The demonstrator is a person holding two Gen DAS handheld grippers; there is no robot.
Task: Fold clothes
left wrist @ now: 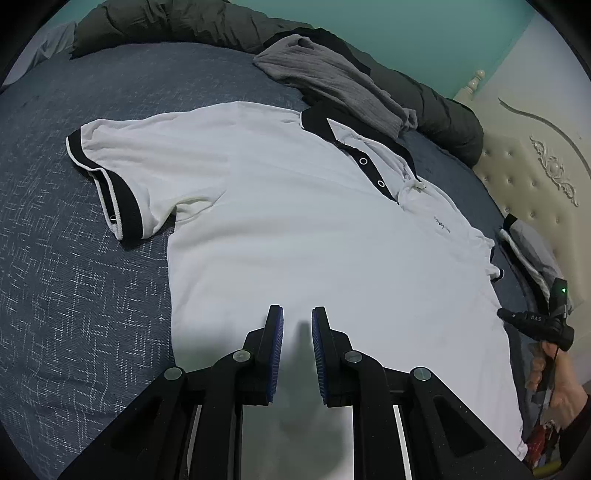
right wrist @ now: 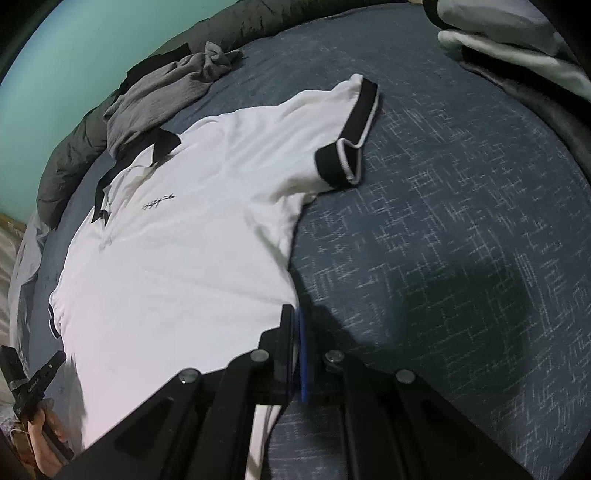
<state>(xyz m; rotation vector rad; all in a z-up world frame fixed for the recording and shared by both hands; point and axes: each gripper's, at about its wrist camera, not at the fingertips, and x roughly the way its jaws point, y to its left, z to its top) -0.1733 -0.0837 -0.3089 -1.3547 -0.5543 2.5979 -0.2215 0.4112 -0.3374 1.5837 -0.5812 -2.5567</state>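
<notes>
Polo shirt [left wrist: 295,229], white with black collar and sleeve cuffs, lies spread flat and face up on the blue patterned bedspread [left wrist: 85,295], its collar toward a crumpled grey garment [left wrist: 332,81] and a dark duvet [left wrist: 177,22] at the far edge. The left gripper [left wrist: 297,325] hovers over the shirt's lower part, its blue-padded jaws a little apart with nothing between them. The right gripper [right wrist: 298,332] sits at the shirt's side edge with jaws brought together; whether cloth is pinched between them I cannot tell.
</notes>
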